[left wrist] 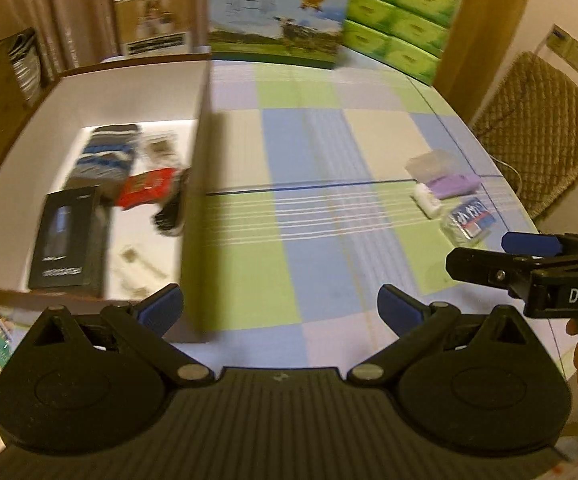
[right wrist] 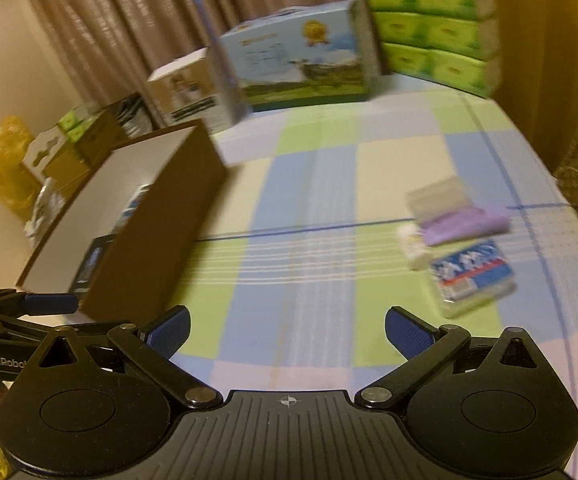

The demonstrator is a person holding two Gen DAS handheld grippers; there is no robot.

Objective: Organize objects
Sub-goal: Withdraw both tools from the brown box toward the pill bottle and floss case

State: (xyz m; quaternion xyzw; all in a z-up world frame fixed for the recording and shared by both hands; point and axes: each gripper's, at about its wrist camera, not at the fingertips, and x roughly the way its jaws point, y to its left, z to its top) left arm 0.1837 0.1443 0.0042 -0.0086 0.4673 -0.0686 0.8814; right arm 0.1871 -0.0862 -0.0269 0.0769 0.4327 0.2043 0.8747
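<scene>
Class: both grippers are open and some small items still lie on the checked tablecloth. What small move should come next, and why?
Probably the right gripper should ease forward and to its right toward the blue-and-white packet, the nearest loose item. Both it and the left gripper are open and hold nothing, while the open box already holds several things.

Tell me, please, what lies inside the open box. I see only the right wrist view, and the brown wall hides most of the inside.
Observer: A black flat carton lies in the near part of the box.
Operator: Is anything else in it?
Observer: Yes, a red packet lies next to a striped blue-grey cloth, perhaps socks; the picture is blurred.
Operator: Is the left gripper free?
Observer: The left gripper is open and holds nothing.
</scene>
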